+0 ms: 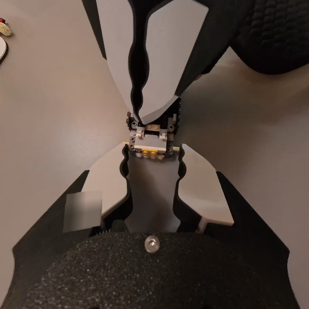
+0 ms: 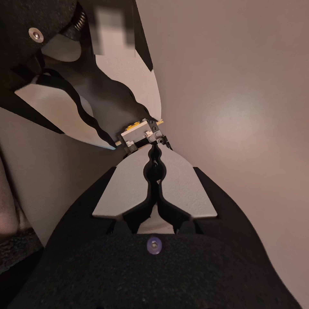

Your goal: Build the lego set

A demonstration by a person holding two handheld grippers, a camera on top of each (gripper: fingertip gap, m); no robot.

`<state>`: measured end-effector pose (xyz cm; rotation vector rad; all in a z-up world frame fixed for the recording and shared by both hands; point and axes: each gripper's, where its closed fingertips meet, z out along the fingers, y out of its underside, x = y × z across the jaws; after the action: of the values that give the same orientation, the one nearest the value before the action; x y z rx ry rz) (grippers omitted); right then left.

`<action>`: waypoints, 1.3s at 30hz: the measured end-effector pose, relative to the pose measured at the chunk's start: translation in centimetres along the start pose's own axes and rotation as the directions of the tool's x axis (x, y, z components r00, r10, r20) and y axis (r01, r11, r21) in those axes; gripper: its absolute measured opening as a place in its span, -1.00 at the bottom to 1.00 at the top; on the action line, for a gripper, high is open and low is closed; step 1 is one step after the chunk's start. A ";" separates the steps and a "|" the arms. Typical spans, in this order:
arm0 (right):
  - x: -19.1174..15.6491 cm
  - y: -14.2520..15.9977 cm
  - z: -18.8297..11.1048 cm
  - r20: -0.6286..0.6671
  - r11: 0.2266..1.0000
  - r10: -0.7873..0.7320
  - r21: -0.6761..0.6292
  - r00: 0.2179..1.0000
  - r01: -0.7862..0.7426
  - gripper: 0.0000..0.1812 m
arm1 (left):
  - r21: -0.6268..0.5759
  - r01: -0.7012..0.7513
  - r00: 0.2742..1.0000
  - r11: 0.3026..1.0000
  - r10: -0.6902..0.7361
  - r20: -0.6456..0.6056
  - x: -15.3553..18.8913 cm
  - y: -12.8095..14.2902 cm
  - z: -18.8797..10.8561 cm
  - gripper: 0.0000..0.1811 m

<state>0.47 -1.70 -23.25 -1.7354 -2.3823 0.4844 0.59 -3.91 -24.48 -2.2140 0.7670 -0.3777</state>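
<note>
A small lego model [image 1: 150, 142] of grey, white, black and yellow bricks, with a tan axle sticking out at each side, is held above the grey tabletop [image 1: 50, 117]. My left gripper [image 1: 153, 145] is shut on the model's two sides. It shows from the upper left in the right wrist view [image 2: 136, 133], with the model [image 2: 140, 133] between its tips. My right gripper [image 2: 154, 145] is shut, its tips touching the model's dark far end. In the left wrist view it [image 1: 138, 117] comes down from the top. I cannot tell whether it pinches a small piece.
A yellow-green studded piece [image 1: 5, 29] and the edge of a white round thing [image 1: 2, 50] lie at the far left. A black textured sleeve [image 1: 270, 33] fills the upper right. A dark sleeve [image 2: 13, 247] shows at the lower left of the right wrist view. Both grippers' tips are close together, under 4 cm apart. The white round thing [image 1: 2, 50] is about equally far from each gripper, around 25 cm.
</note>
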 end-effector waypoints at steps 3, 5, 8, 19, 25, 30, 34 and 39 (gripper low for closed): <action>0.0 0.0 -0.1 -0.004 0.999 0.025 0.041 1.000 -0.025 -1.00 | 0.000 0.001 1.000 1.000 -0.001 0.000 0.0 0.0 0.0 -0.36; 0.1 -0.1 -0.1 -0.006 0.996 0.036 0.085 0.999 -0.036 -1.00 | 0.003 0.002 1.000 1.000 -0.002 -0.006 0.0 0.0 -0.1 -0.36; 0.0 -1.6 -2.1 0.054 0.961 0.074 0.264 0.996 -0.086 -0.84 | 0.007 -0.023 1.000 1.000 0.023 -0.019 0.0 0.0 -0.1 -0.37; -1.4 4.2 -0.7 0.079 0.938 -0.224 0.287 0.971 0.193 -0.06 | 0.089 -0.239 0.967 0.967 0.246 -0.073 -0.1 0.1 -0.5 -0.36; 0.4 3.6 0.7 -0.046 0.958 -0.131 0.250 0.990 0.139 -0.31 | 0.104 -0.239 0.971 0.966 0.236 0.035 -2.3 -0.1 -1.1 -0.29; 1.3 2.9 0.3 -0.053 0.911 0.283 0.328 0.958 -0.251 -0.31 | 0.080 -0.112 0.971 0.990 0.092 0.220 -6.7 0.5 -3.0 -0.42; -0.8 1.9 -0.8 0.000 0.873 0.304 0.401 0.953 -0.279 -0.17 | 0.162 -0.087 0.988 0.983 0.065 0.137 -4.7 -0.4 -3.9 -0.49; -1.6 2.3 -2.8 0.069 0.873 0.100 0.473 0.993 -0.120 -0.40 | 0.116 -0.109 0.994 0.987 0.106 0.028 -0.8 0.1 -3.3 -0.65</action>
<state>3.89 -2.14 -21.34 -1.6380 -1.9609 1.0352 -1.65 -5.25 -22.34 -2.0541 0.8275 -0.3358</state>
